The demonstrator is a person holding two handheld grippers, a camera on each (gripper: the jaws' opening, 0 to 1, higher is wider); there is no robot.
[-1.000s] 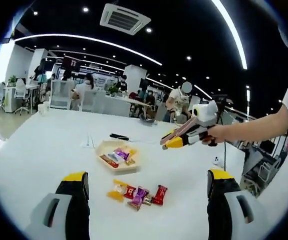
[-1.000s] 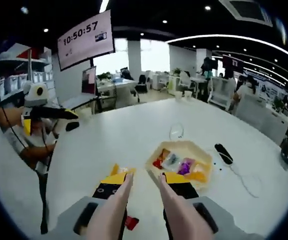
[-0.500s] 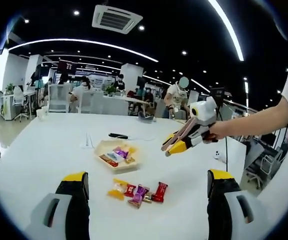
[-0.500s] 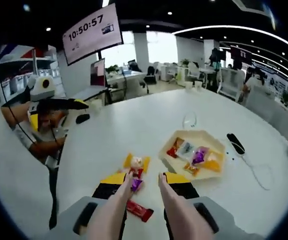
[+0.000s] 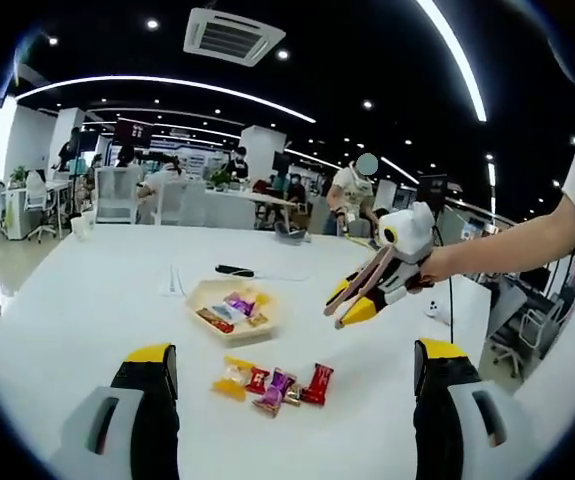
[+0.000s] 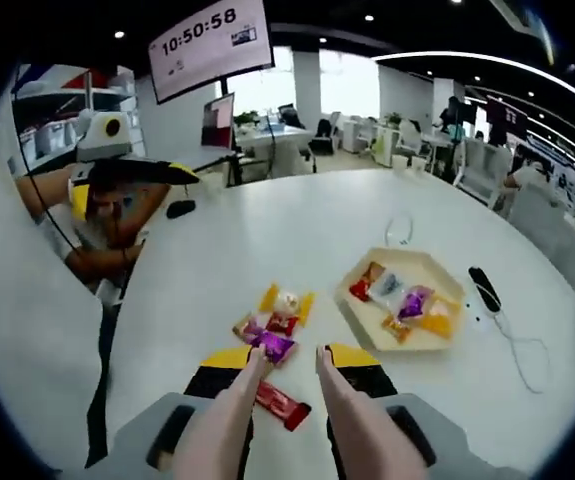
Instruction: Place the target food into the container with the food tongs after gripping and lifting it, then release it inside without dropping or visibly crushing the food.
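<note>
A loose pile of wrapped candies (image 5: 272, 382) (image 6: 275, 322) lies on the white table beside a beige hexagonal tray (image 5: 207, 293) (image 6: 365, 272) holding several more. My right gripper (image 6: 290, 356) (image 5: 349, 302) is shut on flesh-coloured food tongs (image 6: 232, 420), whose two arms stand slightly apart with nothing between them. It hovers tilted down, with the tong tips just short of a purple candy (image 6: 273, 345) and above a red bar (image 6: 285, 406). My left gripper (image 5: 293, 350) (image 6: 157, 172) is wide open and empty, well back from the pile.
A black remote (image 5: 237, 272) (image 6: 484, 290) and a white cable (image 6: 522, 350) lie beyond the tray. A black mouse (image 6: 179, 208) sits near the table edge. A person's arm (image 5: 507, 250) holds the right gripper. Desks and people fill the background.
The right gripper has tipped downward and drawn back, so the candy pile now lies just ahead of the tong tips. The left gripper has stayed still and open.
</note>
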